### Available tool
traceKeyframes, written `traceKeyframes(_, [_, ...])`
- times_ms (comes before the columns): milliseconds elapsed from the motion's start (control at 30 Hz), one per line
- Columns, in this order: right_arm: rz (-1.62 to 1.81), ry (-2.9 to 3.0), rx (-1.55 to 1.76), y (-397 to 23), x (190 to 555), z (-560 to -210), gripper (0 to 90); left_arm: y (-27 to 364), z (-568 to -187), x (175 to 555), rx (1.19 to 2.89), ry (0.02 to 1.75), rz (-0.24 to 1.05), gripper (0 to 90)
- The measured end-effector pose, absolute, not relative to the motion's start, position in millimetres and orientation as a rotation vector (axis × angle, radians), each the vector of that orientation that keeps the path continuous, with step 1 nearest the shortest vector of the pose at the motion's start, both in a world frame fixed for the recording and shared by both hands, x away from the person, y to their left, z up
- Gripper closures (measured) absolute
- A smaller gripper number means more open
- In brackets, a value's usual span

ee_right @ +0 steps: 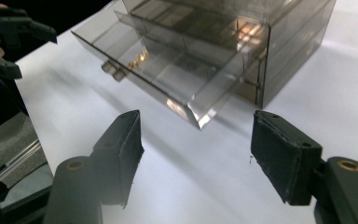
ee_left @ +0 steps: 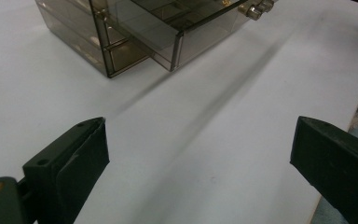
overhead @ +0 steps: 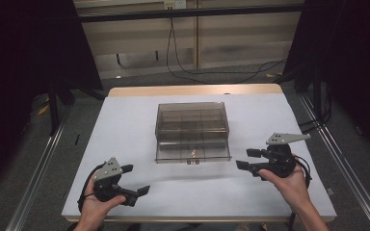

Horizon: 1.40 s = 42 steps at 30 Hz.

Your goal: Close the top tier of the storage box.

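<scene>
Smoked-clear drawer box (overhead: 191, 126) sits mid-worktop (overhead: 125, 125), its lower drawer (overhead: 192, 153) pulled out, knobs (overhead: 192, 161) at the front. Right tool (overhead: 248, 159) is just right of the drawer, left tool (overhead: 134, 179) below-left; both gape wide, empty. Advise square approach on the knobs, steadying the box.

drawer cabinet (ee_left: 135, 32) top cut off by upper edge

Both our grippers held low, jaws apart.
Our left gripper (overhead: 134, 185) gapes wide, empty; our right gripper (overhead: 247, 159) points leftward, jaws parted on nothing.
</scene>
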State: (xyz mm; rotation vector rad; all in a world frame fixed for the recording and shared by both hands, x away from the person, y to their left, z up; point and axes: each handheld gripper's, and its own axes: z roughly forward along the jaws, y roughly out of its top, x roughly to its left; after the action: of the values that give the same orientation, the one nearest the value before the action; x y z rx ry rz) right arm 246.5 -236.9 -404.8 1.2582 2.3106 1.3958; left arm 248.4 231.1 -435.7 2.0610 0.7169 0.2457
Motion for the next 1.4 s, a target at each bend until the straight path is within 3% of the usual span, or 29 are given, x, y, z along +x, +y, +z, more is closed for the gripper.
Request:
traceKeyframes(400, [1.331,2.295,1.338,-247.1,216.7,-428.7,29.7,186.3,-432.0,249.3,2.086,0.621,0.184,15.2])
traceKeyframes(667, [1.360,2.258,1.362,-252.4,204.8,-435.4,28.8,161.1,-425.8,252.1,2.071,0.546,0.183,32.8])
traceKeyframes(967, [1.330,2.287,1.348,-247.7,204.4,-440.6,28.4,135.0,-420.6,261.4,2.090,0.461,0.154,68.4])
traceKeyframes(1167, [1.321,2.321,1.332,-243.6,203.1,-444.2,27.9,121.5,-421.6,268.1,2.087,0.448,0.137,83.9])
traceKeyframes(1267, [1.326,2.323,1.325,-242.7,203.1,-444.7,27.5,113.8,-423.1,270.2,2.107,0.429,0.145,89.7])
traceKeyframes(1400, [1.341,2.311,1.336,-244.6,204.1,-444.4,27.0,105.3,-428.7,274.8,2.125,0.426,0.143,90.0])
